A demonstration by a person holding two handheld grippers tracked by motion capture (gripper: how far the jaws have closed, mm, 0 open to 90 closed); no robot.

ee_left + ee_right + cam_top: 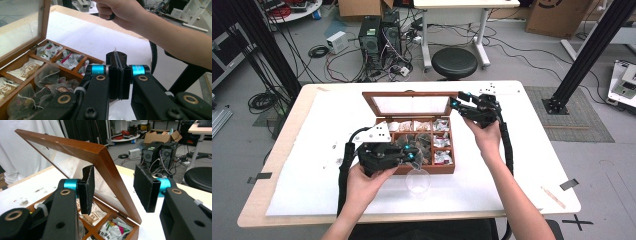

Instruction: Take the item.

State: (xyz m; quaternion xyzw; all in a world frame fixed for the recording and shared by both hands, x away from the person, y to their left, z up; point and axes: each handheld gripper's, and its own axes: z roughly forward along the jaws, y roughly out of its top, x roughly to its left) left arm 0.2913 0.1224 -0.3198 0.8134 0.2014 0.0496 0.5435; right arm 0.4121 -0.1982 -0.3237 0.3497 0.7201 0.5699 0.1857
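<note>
One wooden box (pixel 412 131) sits in the middle of the white table (pixel 312 145). Its one lid (pixel 411 104) with a glass window stands up at the 12 o'clock side of the box. Inside, the box is split into small squares full of tea bags (pixel 442 141). Some bags are see-through and some are shiny packets; there are too many to count.

There are two grippers, one in each of the person's hands. The left gripper (pixel 411 153) is over the box's 6 o'clock edge. In the left gripper view its two black jaws are pressed tight together, with a thin bit of paper or string (pixel 115 51) poking out on top between them. What it belongs to, I cannot tell.

The right gripper (pixel 458 104) is at the lid's 3 o'clock corner. In the right gripper view its two jaws are wide apart, and the lid's wooden frame (pixel 110 167) runs between them. One jaw looks right up against the glass; the other jaw is off the wood.

One clear cup (pixel 418 181) stands on the table just at 6 o'clock from the box, beside the left hand (pixel 364 182).
</note>
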